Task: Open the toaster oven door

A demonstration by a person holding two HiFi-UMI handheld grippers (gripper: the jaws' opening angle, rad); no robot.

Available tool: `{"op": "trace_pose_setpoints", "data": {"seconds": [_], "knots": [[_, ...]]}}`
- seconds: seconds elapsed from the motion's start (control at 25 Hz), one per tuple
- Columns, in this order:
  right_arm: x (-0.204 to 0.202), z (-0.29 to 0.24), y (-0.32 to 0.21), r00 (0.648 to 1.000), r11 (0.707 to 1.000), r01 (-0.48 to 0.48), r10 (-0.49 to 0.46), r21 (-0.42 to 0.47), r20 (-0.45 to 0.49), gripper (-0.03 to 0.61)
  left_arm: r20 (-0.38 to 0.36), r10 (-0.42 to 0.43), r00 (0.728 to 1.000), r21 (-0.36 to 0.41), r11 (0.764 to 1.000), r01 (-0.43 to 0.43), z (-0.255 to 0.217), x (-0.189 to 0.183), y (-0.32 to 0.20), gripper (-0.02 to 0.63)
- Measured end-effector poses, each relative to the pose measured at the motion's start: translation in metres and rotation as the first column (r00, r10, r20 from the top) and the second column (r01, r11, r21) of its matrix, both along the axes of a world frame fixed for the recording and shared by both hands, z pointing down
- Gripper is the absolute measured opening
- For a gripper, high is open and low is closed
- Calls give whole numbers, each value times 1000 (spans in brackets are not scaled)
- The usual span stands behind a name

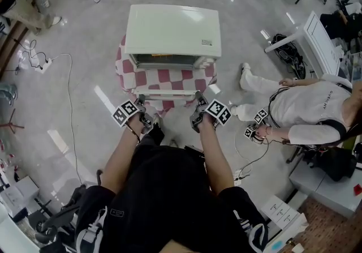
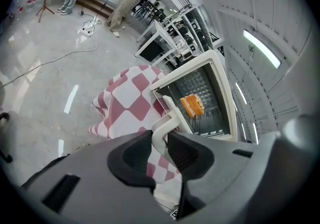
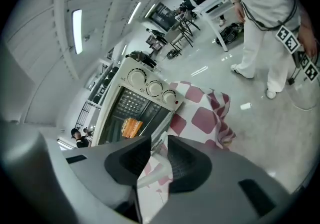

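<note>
A cream toaster oven [image 1: 172, 31] stands on a small table under a red and white checked cloth [image 1: 133, 72]. Its door [image 1: 169, 94] hangs open toward me. In the left gripper view the white door handle [image 2: 167, 122] runs between the pads of my left gripper [image 2: 161, 144], which is shut on the handle's left end. My right gripper [image 3: 159, 154] is at the handle's right end; the handle [image 3: 150, 174] lies between its jaws with gaps on both sides, so it is open. An orange piece of food [image 3: 131, 127] sits on the rack inside.
A person in white [image 1: 305, 111] crouches on the floor to the right of the oven, holding other marked grippers. A white table [image 1: 317, 37] stands behind them. A cable and power strip [image 1: 44, 64] lie on the floor at the left. More desks stand at the back.
</note>
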State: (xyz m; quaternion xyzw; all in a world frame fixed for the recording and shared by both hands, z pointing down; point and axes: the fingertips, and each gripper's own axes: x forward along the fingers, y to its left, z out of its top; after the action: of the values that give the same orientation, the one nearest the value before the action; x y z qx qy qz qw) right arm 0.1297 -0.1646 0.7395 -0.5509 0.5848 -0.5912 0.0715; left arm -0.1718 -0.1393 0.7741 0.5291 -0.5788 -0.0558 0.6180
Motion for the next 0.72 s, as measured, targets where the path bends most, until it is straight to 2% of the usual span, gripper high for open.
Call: {"op": "trace_pose_setpoints", "data": {"seconds": [0.12,0.32,0.4,0.56,0.72], "knots": [[1,-1,0,999,1000,6,-6,-7,-43,100,-6,1,1000,-5,1000,-1,1,0,3,107],[1,0,-1,1000,1000,13,-13,0,-27,95,-26,51,998,21,999,-50,-8,3,7,108],[1,4,2,999,1000,19,-20,-9,-31,95,-57,72,996,49,996,-69,-19,2,16,171],[2,11,8,999,999,25,-26,-24,-44,94,-125,2,992,92,996,9,-32,-26,31,187],[1,13,9,998,999,26,-28,-31,-54,92,-119,-17,993,118,993,31,-22,-55,13,200]]}}
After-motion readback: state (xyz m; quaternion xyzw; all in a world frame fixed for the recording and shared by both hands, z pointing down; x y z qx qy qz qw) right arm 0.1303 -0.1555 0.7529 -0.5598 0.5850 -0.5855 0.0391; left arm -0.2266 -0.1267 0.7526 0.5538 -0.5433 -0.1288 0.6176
